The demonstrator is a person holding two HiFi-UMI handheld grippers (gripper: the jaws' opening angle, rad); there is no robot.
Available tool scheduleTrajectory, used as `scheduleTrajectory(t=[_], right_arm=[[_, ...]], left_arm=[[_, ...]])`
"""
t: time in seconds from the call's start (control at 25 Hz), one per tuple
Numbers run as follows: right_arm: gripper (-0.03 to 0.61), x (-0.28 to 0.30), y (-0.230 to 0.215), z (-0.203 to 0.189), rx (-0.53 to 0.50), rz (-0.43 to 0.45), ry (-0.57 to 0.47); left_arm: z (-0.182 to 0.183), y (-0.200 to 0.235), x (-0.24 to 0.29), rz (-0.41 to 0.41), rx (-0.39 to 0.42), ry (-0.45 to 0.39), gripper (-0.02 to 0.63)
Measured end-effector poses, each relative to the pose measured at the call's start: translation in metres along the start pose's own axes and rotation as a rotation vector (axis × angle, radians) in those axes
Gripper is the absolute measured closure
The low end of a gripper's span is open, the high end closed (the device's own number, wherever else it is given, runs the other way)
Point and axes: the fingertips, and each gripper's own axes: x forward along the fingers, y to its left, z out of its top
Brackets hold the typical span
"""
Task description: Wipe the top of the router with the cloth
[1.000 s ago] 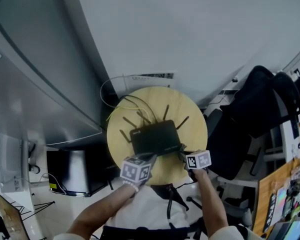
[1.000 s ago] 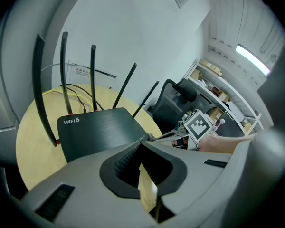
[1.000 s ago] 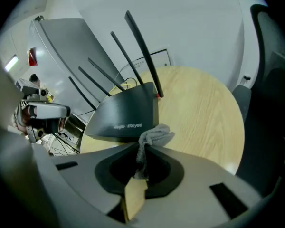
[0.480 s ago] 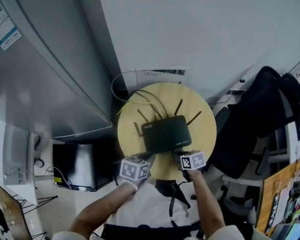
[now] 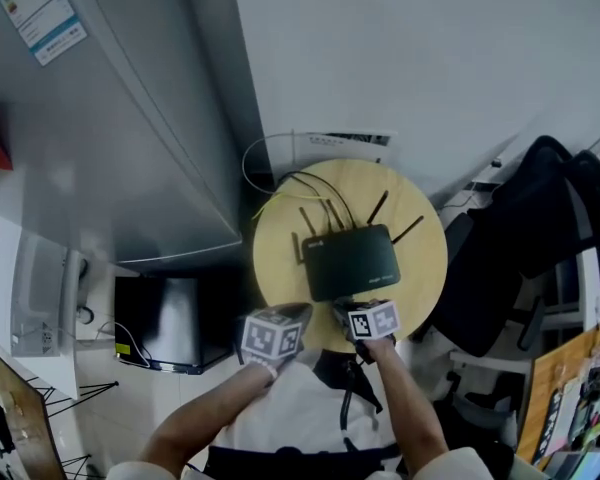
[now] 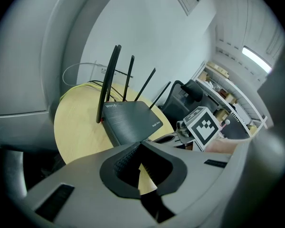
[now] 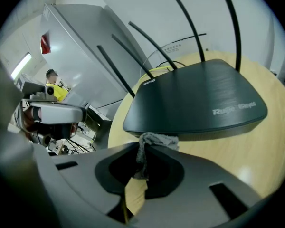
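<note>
The left gripper [image 6: 141,144] has its jaws closed together on nothing, poised near the router's near-left corner. On the round pale wooden table [image 5: 420,290] sits the flat black router with thin upright antennas [image 5: 352,261], roughly at the tabletop's middle. To its right, the right gripper [image 7: 143,148] is clamped on a small crumpled grey cloth [image 7: 156,140] – the bunched end sits at the router's near edge, level with its rim rather than on top. The wiping looks not yet begun – the whole top is left to cover.
</note>
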Motion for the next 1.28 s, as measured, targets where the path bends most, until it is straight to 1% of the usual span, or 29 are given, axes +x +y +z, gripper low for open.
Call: scheduleTrajectory(t=[0.36, 0.64, 0.72, 0.84, 0.88, 1.0, 1.12, 1.28], right_arm=[[0.541, 0.031, 0.05, 0.003, -0.027, 0.048, 0.015], [0.541, 0.046, 0.069, 0.009, -0.028, 0.05, 0.015], [0.541, 0.046, 0.07, 0.007, -0.006, 0.04, 0.016], [0.541, 0.04, 0.077, 0.002, 0.064, 0.041, -0.006], [0.541, 0.038, 0.081, 0.0, 0.072, 0.039, -0.013], [0.541, 0.037, 0.088, 0.003, 0.054, 0.002, -0.028], [0.541, 0.04, 0.087, 0.018, 0.067, -0.043, -0.059], [0.541, 0.046, 0.074, 0.04, 0.118, -0.168, -0.091]], left_arm=[[-0.012, 0.02, -0.021, 0.016, -0.036, -0.018, 0.615], [-0.019, 0.034, -0.037, 0.017, -0.05, -0.03, 0.615], [-0.019, 0.038, -0.041, 0.018, -0.052, -0.035, 0.615], [-0.018, 0.045, -0.046, 0.02, -0.06, -0.045, 0.615], [-0.018, 0.047, -0.047, 0.019, -0.064, -0.049, 0.615], [-0.019, 0.05, -0.049, 0.014, -0.069, -0.055, 0.615], [-0.021, 0.053, -0.052, 0.011, -0.071, -0.054, 0.615], [-0.023, 0.057, -0.054, 0.008, -0.077, -0.059, 0.615]])
